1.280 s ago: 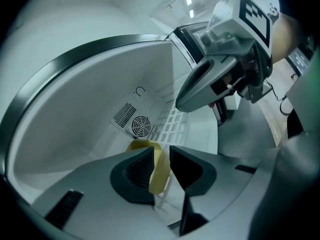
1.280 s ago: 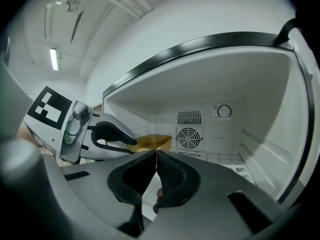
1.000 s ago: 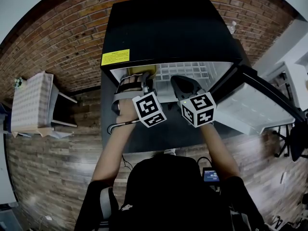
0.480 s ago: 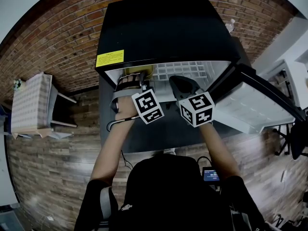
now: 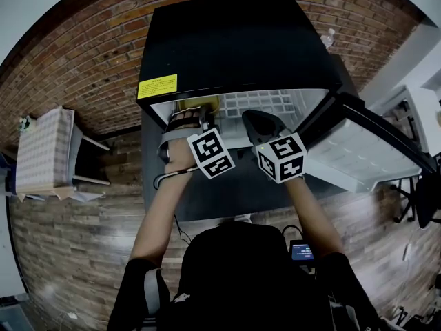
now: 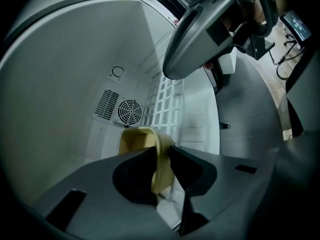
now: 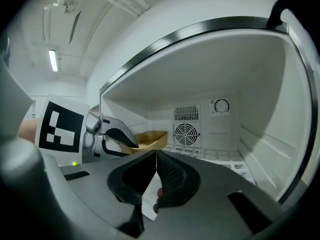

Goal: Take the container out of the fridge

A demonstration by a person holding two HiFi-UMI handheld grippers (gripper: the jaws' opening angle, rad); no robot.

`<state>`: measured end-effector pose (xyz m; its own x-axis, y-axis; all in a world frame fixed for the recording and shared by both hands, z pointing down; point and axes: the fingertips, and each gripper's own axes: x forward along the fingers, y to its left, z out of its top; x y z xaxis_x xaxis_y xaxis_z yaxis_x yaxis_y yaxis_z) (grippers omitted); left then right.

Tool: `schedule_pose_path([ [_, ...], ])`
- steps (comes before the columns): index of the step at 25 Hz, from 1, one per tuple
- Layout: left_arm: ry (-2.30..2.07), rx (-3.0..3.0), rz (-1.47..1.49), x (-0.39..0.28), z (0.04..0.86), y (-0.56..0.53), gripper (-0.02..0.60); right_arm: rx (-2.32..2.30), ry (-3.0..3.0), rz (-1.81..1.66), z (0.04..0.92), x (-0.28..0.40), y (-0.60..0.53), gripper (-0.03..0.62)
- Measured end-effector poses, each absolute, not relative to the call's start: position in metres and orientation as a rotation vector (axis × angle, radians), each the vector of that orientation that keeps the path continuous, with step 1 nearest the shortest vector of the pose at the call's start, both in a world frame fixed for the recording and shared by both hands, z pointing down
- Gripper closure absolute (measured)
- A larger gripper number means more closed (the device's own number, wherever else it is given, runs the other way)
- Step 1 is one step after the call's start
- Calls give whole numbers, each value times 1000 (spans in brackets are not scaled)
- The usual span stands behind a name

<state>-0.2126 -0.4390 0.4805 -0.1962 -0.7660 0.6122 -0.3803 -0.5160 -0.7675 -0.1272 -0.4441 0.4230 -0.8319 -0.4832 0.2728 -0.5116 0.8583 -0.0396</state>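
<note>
1. At about 9 o'clock in the head view, a piece of furniture with a pale checked top [image 5: 45, 150] stands by the brick wall [image 5: 89, 54], well apart from the fridge.
2. The black fridge [image 5: 234, 47] fills the 12 o'clock position ahead of the person. A yellow label [image 5: 157, 86] sits on its top front edge at about 10 o'clock.
3. The left hand-held gripper [image 6: 161, 150] reaches into the left part of the white compartment. Its jaws have just been closing and now stand a narrow way apart, clamped on the wall of the yellow container [image 6: 137, 138], with one pad inside the rim and one outside.
4. The container is inside the fridge, at about 11 o'clock of the opening, in front of the round fan grille [image 6: 129, 112] on the back wall. I cannot tell whether it rests on the shelf or is lifted off it.
5. The right hand-held gripper [image 7: 156, 154] is at the fridge mouth, at about 1 o'clock from the person and just beside the left one. Its jaws are pressed together with nothing between them.
6. A white wire shelf [image 5: 265, 102] shows beyond the right hand-held gripper.
7. The fridge door [image 5: 358, 150] stands swung open at 3 o'clock.
</note>
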Motion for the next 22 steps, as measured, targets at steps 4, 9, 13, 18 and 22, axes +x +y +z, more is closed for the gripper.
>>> schedule_pose_path([
  [4, 1310, -1780, -1756, -208, 479, -436, 493, 763, -2776, 158, 423, -128, -442, 553],
  [9, 1285, -1818, -1732, -201, 476, -429, 525, 769, -2775, 151, 420, -128, -436, 553],
  [13, 1270, -1837, -1711, -196, 473, -423, 549, 777, -2773, 144, 418, -127, -430, 553],
  [18, 1250, -1851, -1690, -189, 470, -412, 558, 796, -2771, 144, 415, -123, -420, 553],
  [22, 1229, -1874, -1680, -184, 470, -402, 558, 812, -2765, 141, 413, -121, -410, 553],
])
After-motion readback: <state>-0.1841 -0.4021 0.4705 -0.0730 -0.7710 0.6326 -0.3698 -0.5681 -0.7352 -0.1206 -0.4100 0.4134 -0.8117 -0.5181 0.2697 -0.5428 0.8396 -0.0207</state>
